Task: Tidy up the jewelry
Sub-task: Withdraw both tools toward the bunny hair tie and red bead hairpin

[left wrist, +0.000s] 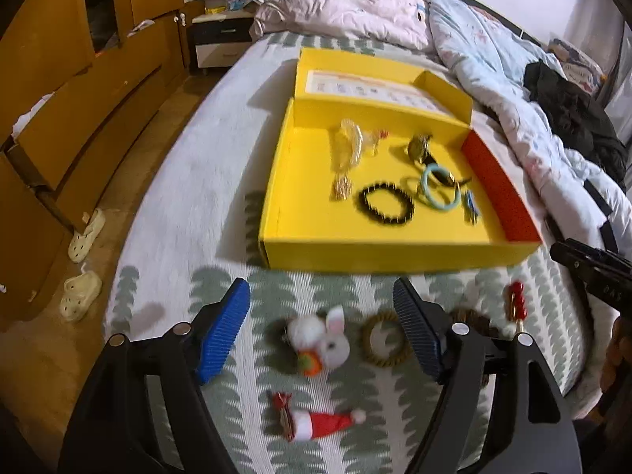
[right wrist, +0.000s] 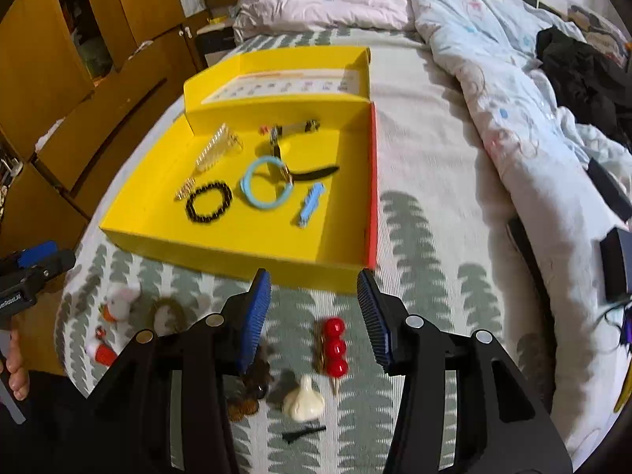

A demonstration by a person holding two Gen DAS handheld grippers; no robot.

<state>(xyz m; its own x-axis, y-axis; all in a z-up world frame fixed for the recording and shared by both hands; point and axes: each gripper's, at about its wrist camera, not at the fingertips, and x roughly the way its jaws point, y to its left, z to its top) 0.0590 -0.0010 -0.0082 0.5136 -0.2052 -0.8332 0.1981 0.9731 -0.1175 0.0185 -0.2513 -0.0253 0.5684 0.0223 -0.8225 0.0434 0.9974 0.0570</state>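
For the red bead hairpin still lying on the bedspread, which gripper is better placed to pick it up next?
Probably the right gripper: it is open and empty, and the red bead hairpin lies just beyond its fingertips. From the left gripper, also open, the pin sits off to the right.

We see our right gripper [right wrist: 314,308] with jaws apart, nothing between the pads, above the patterned bedspread [right wrist: 418,237]. Below it lie a red bead clip [right wrist: 335,345], a white garlic-shaped piece [right wrist: 304,399] and brown beads [right wrist: 252,387], partly hidden. The yellow box [right wrist: 221,252] holds a black bead bracelet [right wrist: 208,201], light-blue bangle [right wrist: 264,189], blue clip [right wrist: 310,204], possibly a watch [right wrist: 294,128]. Left gripper [right wrist: 31,272] sits at the left edge.
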